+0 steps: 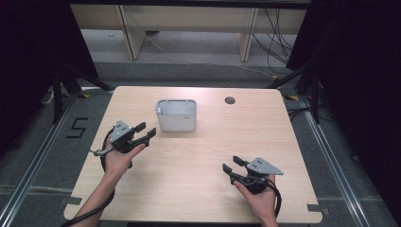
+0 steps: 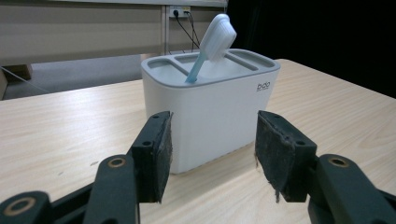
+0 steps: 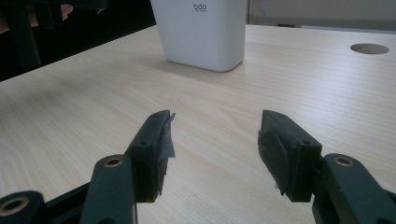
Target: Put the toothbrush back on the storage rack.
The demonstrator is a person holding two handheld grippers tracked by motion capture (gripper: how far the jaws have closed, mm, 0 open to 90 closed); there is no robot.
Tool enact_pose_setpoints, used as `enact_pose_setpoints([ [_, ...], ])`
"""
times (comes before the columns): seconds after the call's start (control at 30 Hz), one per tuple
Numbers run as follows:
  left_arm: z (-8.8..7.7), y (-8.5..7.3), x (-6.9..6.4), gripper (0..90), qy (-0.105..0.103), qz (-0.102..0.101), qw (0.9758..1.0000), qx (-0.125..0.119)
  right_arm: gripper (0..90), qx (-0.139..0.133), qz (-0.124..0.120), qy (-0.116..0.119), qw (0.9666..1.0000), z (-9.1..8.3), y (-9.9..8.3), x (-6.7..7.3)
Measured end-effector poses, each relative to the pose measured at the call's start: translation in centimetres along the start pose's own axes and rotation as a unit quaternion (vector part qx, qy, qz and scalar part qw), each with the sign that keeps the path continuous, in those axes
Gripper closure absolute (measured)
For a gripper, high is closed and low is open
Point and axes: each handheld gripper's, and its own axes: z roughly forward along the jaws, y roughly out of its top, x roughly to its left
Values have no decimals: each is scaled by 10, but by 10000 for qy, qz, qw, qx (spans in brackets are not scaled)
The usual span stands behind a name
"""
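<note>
**Both grippers open near the white toothbrush holder**

The white toothbrush holder stands upright on the wooden table, toward the far side and a little left of centre. A toothbrush with a pale blue handle leans in one of its top slots, white head up and tilted toward 1 o'clock in the left gripper view.

The left gripper sits at about 8 o'clock from the holder, near it but apart, jaws spread with nothing between them. In the left gripper view the holder's corner shows beyond the gap, with table surface visible between pads and holder.

The right gripper rests at about 5 o'clock from the holder, well apart, jaws wide and empty over bare wood. A round cable hole lies at 2 o'clock from the holder.
</note>
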Motion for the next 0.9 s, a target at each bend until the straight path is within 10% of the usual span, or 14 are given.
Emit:
enact_pose_setpoints([
  [0.9,-56,-53,5,445,181,-143,9997,30,441,68,-20,27,10000,2,-2,1],
])
